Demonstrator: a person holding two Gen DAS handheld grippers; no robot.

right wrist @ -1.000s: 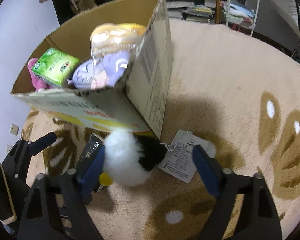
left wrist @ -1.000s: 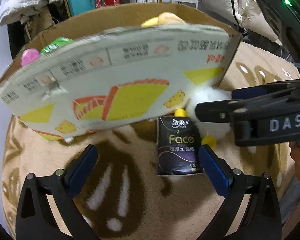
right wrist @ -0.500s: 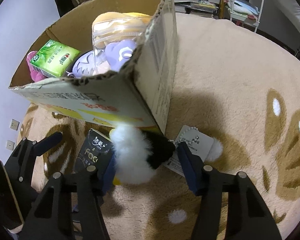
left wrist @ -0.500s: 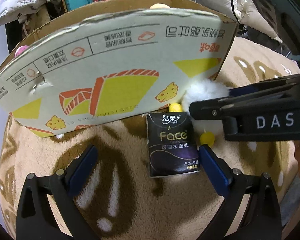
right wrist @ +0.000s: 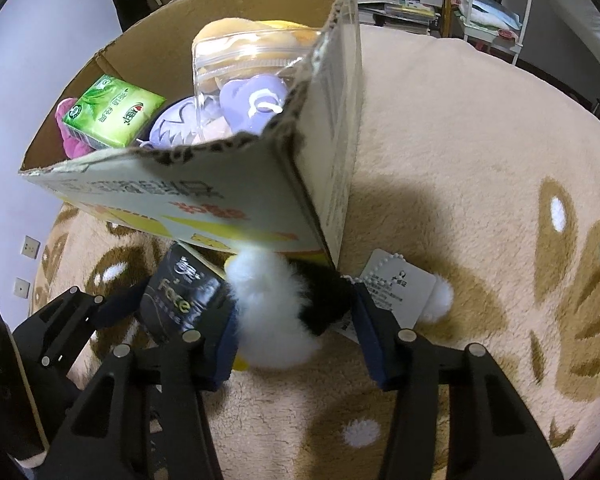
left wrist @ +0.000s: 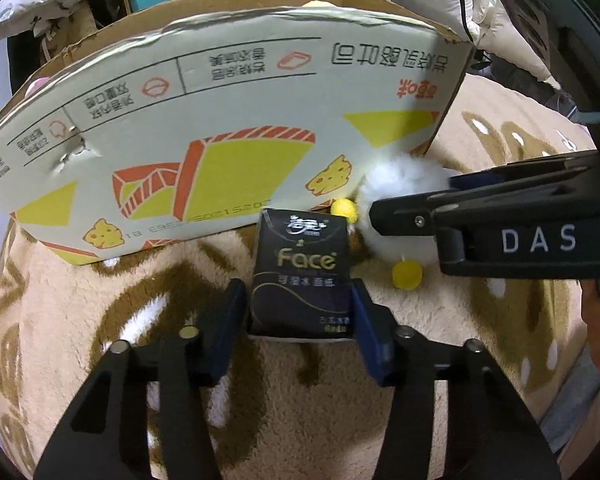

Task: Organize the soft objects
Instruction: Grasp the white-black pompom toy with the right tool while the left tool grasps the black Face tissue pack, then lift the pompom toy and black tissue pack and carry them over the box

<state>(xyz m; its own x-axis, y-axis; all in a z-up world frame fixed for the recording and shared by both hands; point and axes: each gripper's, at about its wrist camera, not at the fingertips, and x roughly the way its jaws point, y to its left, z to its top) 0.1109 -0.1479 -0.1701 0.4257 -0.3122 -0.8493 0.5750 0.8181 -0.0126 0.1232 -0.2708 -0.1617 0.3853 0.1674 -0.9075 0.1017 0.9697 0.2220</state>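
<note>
Tissue pack (left wrist: 300,276), dark, "Face" label, lies on beige rug (left wrist: 100,320) just in front of cardboard box (left wrist: 220,128). Left tool (left wrist: 298,312) jaws just closed in; blue pads press both sides of pack. Plush toy (right wrist: 284,312), white and black with yellow feet, sits beside pack at box corner, paper tag (right wrist: 400,288) attached. Right tool (right wrist: 294,332) jaws just narrowed, pads clamped on plush. Box holds green tissue pack (right wrist: 112,112), purple plush in clear pouch (right wrist: 256,76), pink item.
</note>
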